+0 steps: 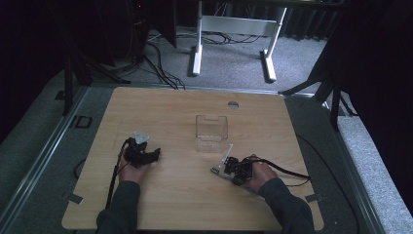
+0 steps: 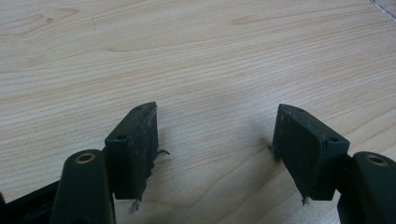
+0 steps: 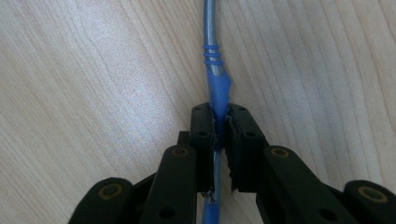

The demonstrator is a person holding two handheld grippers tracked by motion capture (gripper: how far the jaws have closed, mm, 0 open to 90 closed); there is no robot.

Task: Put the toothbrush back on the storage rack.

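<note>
right gripper (image 3: 219, 122) has its black jaws pinched tight on a thin blue plastic straw-like stick (image 3: 214, 70), lying low over the light wooden table (image 3: 93, 93). left gripper (image 2: 215, 135) sits wide open, nothing between its jaws, just bare wood.

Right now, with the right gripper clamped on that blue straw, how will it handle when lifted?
The blue straw looks thin and light. It is already squashed flat where the right gripper pinches it, so it probably crushes easily. Its ribbed section suggests it may bend there.
</note>
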